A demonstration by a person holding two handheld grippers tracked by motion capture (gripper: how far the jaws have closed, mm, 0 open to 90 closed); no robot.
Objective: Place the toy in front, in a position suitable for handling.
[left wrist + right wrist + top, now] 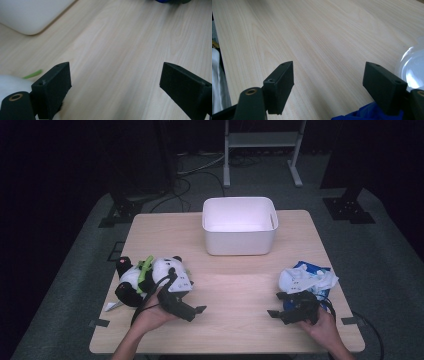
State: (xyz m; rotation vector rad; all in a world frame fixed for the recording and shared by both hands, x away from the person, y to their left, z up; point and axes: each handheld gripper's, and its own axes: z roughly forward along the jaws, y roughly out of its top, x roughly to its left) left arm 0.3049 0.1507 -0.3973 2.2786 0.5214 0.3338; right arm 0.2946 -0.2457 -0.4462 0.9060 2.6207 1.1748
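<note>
Light wooden table, seen from above, bearing all the things. White open bin at the far middle, well ahead of both claws and between their lines of reach; looks empty from the high view.

Panda soft toy, black and white with a green strip, lying just beyond and to the outer side of the left claw; edge of its white body beside the near jaw in the left gripper view. Crumpled blue-and-white bag just beyond the right claw; blue fold and clear film at the jaw in the right gripper view.

Left claw: jaws spread wide, only bare table between them, gripping nothing. Right claw: likewise wide apart and empty, resting low near the table's near edge.

Step in hand, as judged: start of clearing, before any grasp, with both things still on the table. Next move, likely: turning one claw toward its neighbouring thing, closing on a soft fold, then lifting clear toward the bin.
</note>
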